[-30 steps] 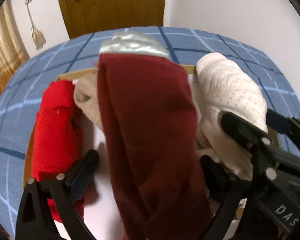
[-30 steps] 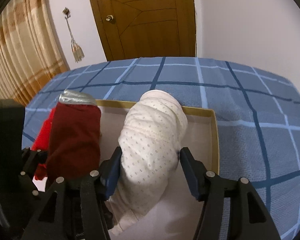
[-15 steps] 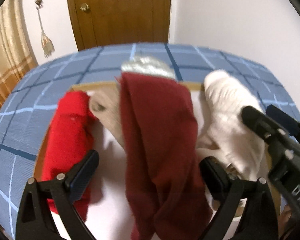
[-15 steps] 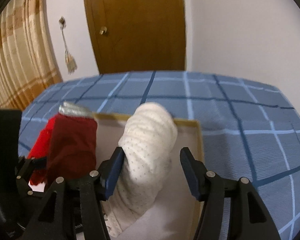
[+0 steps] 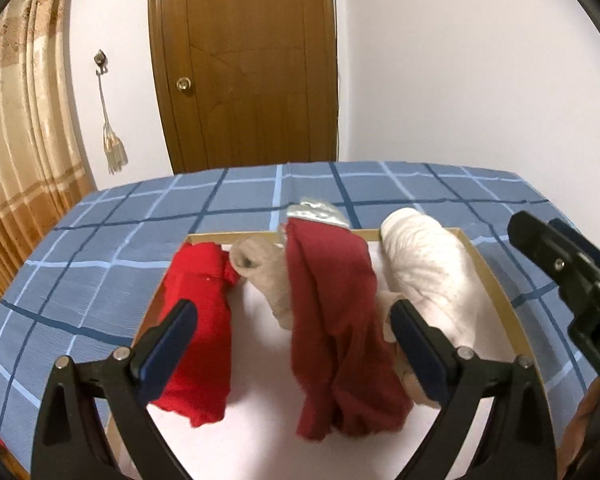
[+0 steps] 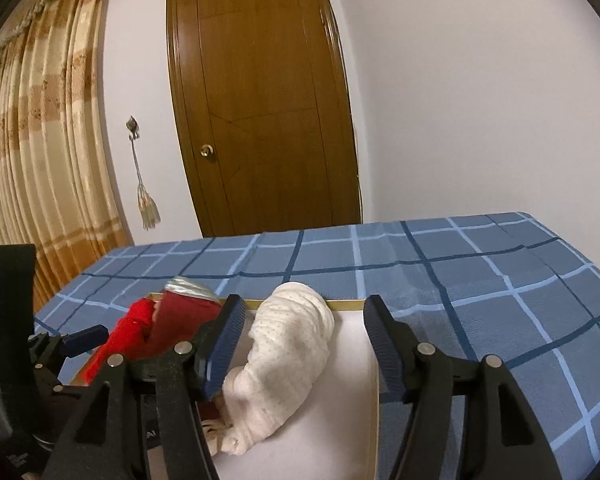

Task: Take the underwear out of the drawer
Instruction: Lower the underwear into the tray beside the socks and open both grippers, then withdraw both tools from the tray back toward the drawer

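Four rolled pieces of underwear lie side by side in the shallow drawer [image 5: 496, 276], which sits on a bed with a blue checked cover [image 5: 100, 248]. Against the drawer's left wall lies a bright red roll [image 5: 198, 320]; next comes a small beige roll [image 5: 264, 272], then a dark red roll [image 5: 336, 328] with a silver band [image 5: 318, 211] at the drawer's far end, and nearest its right wall a white dotted roll [image 6: 296, 348]. The left gripper [image 5: 292, 340] hangs over the drawer's near end, jaws wide apart and clear of the cloth, the dark red roll lying between them. The right gripper [image 6: 304, 344] has just been opening; its jaws straddle the white roll without squeezing it. Beyond the drawer stand a brown wooden door [image 6: 260, 100] and, further left, a striped golden curtain [image 6: 40, 160].
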